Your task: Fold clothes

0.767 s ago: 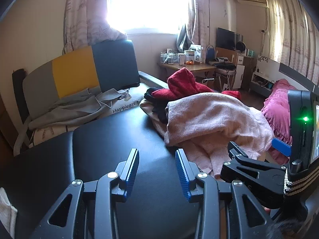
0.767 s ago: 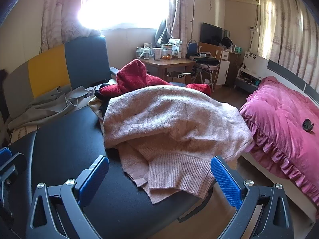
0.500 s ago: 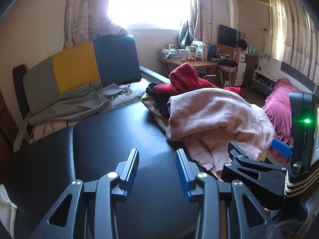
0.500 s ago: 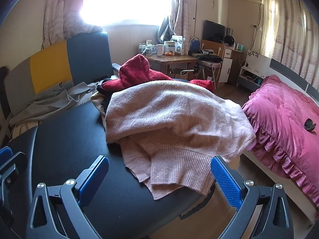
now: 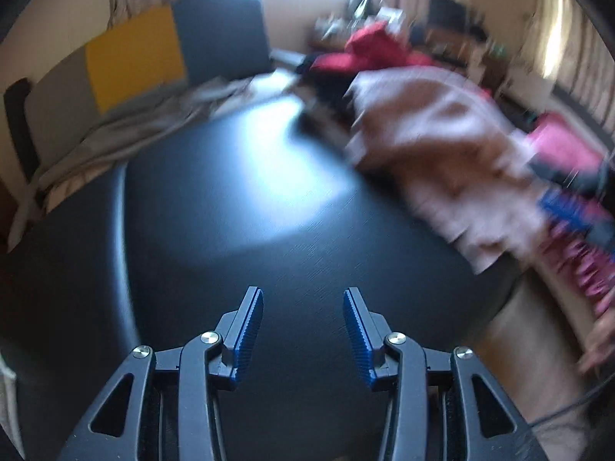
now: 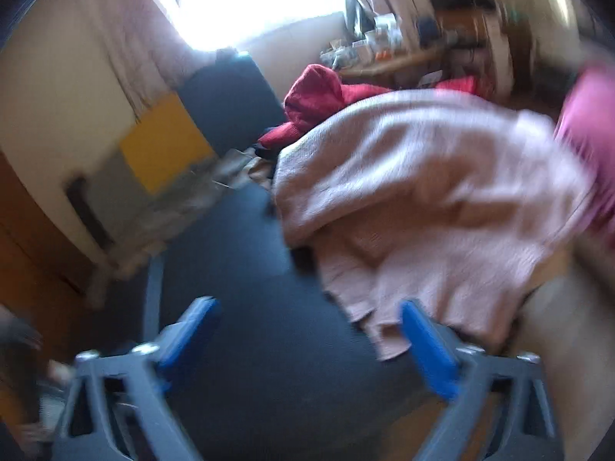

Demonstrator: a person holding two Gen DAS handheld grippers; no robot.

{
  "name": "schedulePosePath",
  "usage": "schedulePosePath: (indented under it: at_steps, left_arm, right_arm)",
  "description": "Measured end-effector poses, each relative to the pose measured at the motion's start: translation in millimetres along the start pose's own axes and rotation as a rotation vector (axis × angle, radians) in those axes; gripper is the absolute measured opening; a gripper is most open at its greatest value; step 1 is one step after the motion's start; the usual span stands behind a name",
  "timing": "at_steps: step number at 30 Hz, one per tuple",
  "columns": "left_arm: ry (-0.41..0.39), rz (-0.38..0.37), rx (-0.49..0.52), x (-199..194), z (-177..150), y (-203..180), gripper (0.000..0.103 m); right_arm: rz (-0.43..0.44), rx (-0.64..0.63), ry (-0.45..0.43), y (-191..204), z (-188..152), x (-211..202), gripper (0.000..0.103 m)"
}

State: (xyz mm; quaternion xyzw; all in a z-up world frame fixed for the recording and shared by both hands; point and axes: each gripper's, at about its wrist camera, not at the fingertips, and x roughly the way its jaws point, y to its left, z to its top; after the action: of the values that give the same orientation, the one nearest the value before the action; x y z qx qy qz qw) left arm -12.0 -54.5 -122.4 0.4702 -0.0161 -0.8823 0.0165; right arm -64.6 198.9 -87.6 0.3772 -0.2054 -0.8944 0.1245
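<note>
A pale pink knit sweater [image 6: 423, 199] lies crumpled on the right part of a black padded surface [image 5: 269, 238]; it also shows in the left wrist view [image 5: 434, 146]. Behind it sits a pile with a red garment [image 6: 319, 96] and dark clothes. My left gripper [image 5: 303, 326] is open and empty above the bare black surface. My right gripper [image 6: 311, 330] is open wide and empty, its right finger close to the sweater's hem. In the left wrist view the right gripper [image 5: 572, 211] is a blur at the far right. Both views are motion-blurred.
A grey garment [image 5: 153, 115] lies at the back left against a sofa back with yellow [image 5: 134, 57] and dark blue [image 5: 219, 34] panels. A pink ruffled bed cover [image 5: 561, 146] is on the right. A cluttered desk [image 6: 392, 53] stands by the window.
Both grippers have moved quickly and the views are now blurred. The left gripper has tilted down over the black surface. The right gripper has swung closer to the sweater's hem and rolled.
</note>
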Motion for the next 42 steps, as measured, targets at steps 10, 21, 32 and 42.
schedulePosePath:
  at_steps: [10,21,32,42]
  left_arm:
    - [0.088,0.007,-0.077,37.7,-38.1,40.7,0.044]
    - [0.086,-0.016,-0.081,42.2,-30.4,49.1,0.048]
    - [0.101,-0.054,-0.108,35.6,-29.9,58.4,0.051]
    - [0.056,-0.056,-0.318,-1.5,-51.0,117.9,0.049]
  right_arm:
    - [-0.057,0.052,-0.04,-56.5,86.0,39.2,0.095]
    - [-0.414,-0.057,0.157,-86.9,140.6,164.5,0.103]
    - [-0.365,-0.147,0.085,-68.8,133.4,135.3,0.044]
    - [0.214,-0.072,0.068,30.9,98.0,71.0,0.003]
